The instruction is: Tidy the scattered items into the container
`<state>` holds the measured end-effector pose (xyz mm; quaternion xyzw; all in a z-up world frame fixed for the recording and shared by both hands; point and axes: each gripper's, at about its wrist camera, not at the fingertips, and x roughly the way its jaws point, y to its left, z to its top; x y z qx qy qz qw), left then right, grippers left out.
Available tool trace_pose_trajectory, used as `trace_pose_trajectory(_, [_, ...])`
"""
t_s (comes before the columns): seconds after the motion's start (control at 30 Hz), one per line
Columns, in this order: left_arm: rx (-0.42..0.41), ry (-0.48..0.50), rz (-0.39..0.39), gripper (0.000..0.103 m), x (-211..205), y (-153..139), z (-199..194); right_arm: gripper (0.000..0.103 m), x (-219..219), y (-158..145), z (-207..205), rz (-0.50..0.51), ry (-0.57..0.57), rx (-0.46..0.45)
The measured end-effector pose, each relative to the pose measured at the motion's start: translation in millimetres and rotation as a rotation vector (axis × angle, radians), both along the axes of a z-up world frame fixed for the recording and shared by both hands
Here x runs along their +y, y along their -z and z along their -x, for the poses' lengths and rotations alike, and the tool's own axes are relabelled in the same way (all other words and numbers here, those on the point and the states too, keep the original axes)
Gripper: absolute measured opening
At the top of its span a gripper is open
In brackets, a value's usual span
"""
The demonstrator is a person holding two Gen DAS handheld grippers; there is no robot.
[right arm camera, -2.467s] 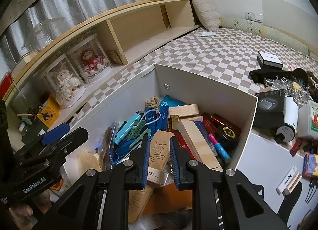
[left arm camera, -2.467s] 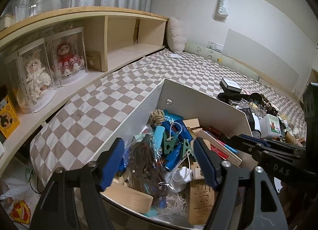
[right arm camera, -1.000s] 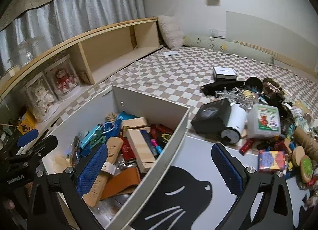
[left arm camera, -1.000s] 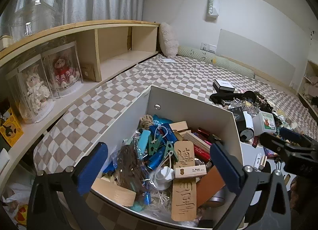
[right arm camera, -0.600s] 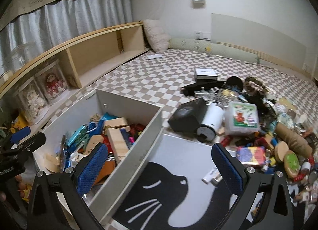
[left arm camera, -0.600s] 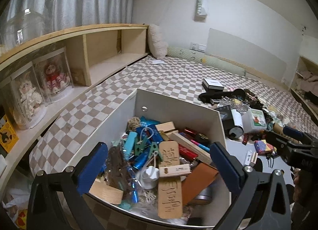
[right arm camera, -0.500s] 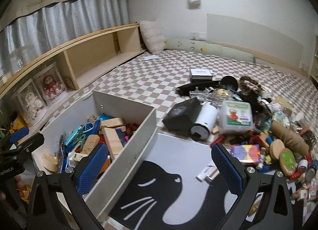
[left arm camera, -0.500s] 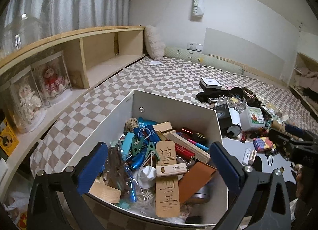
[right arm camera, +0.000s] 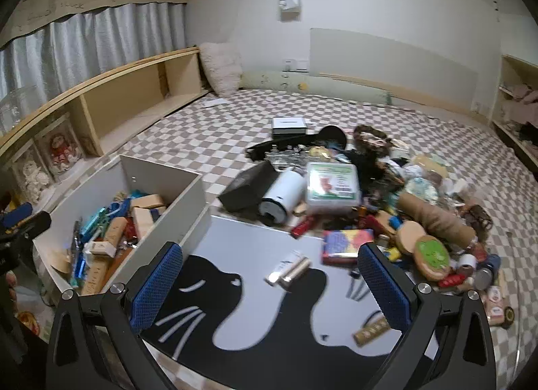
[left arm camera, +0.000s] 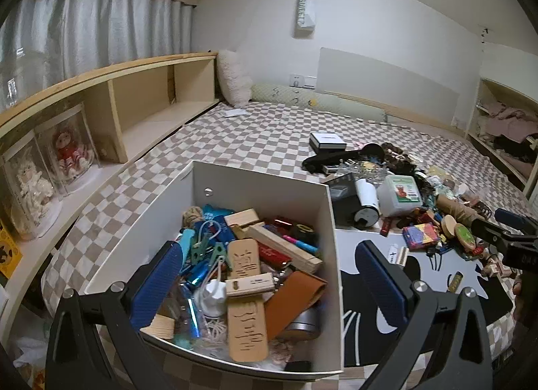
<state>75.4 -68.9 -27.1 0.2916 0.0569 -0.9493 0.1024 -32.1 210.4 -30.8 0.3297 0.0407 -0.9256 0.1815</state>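
White rigid container (left arm camera: 262, 195) is seen half-filled on the bed, light stiff small box (right arm camera: 287, 267) on the mat judged graspable across its narrow sides, right hand-held gripper (right arm camera: 269, 275) and left hand-held gripper (left arm camera: 269, 275) both spread wide, empty.

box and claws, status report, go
Both claws open, empty. White box part full. Pile on the bed unsorted. Nothing blocking the right claw.

matt white box (left arm camera: 269, 188), checked cloth bedcover (right arm camera: 215, 141)
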Motion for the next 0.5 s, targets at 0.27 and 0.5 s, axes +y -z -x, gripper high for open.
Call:
trace_pose_trajectory(0.27, [-0.021, 0.04, 0.017, 0.103, 18, 8, -4, 0.103, 37, 1, -14, -0.012, 0.051, 0.009])
trace_pose_trajectory(0.5, [-0.017, 0.054, 0.027, 0.103, 30, 6, -9, 0.103, 58, 4, -34, -0.037, 0.063, 0.029])
